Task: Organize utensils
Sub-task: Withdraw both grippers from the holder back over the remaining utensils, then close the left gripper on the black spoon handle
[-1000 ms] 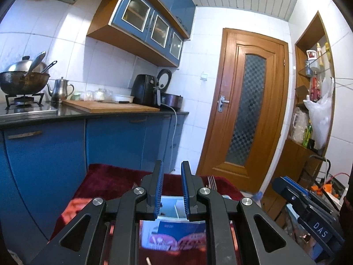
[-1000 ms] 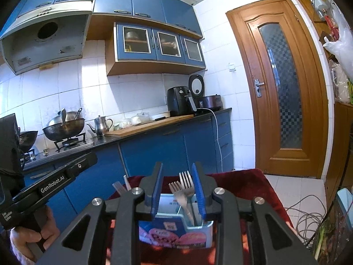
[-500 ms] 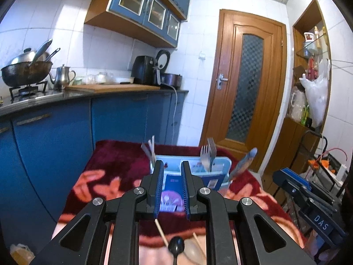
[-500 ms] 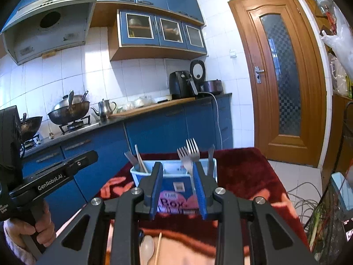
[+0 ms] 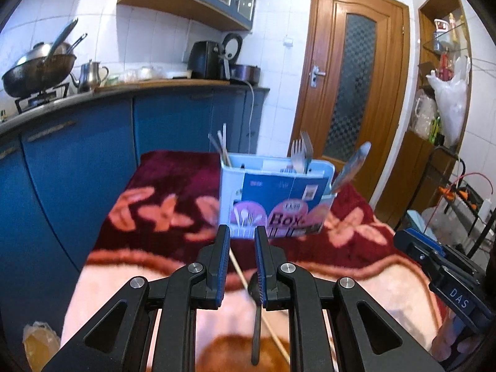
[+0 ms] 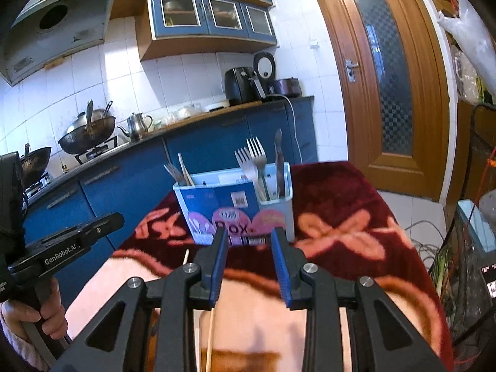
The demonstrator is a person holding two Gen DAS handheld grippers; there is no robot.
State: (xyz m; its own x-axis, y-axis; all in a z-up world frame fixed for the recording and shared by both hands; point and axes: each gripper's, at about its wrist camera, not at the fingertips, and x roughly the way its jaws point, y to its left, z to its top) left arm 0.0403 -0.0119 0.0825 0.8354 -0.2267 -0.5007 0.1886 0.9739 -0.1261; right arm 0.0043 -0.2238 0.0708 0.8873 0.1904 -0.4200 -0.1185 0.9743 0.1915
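Setting: a kitchen with blue cabinets; a table under a dark red blanket with pink flowers [image 5: 167,217] carries everything
Organizer: a pale blue plastic utensil box with a pink printed label [image 5: 272,198] stands upright on the blanket, toward the table's far edge
Already in the box: two metal forks [image 6: 252,161] upright in its right compartment, a steel knife [image 5: 352,167] leaning out at the right end, and chopsticks [image 5: 221,148] at the left end
Loose pieces: a dark long-handled spoon [image 5: 255,319] and a pale wooden chopstick [image 5: 238,269] lie flat on the blanket at the near edge, the two crossing close together
Left gripper [image 5: 242,241]: fingers slightly apart, holding nothing, hovering above the spoon and chopstick
Right gripper [image 6: 249,245]: fingers wider apart, holding nothing, pointed at the box; a chopstick [image 6: 211,331] lies on the blanket beneath its left finger
Handling, spoon: likely light, stiff and smooth, so it could slip; a pinch across the narrow handle near its middle looks safest
Handling, chopstick: probably very light, thin and prone to rolling on the soft blanket; it would be best taken near mid-length
Risk: the crossed pieces could be caught together
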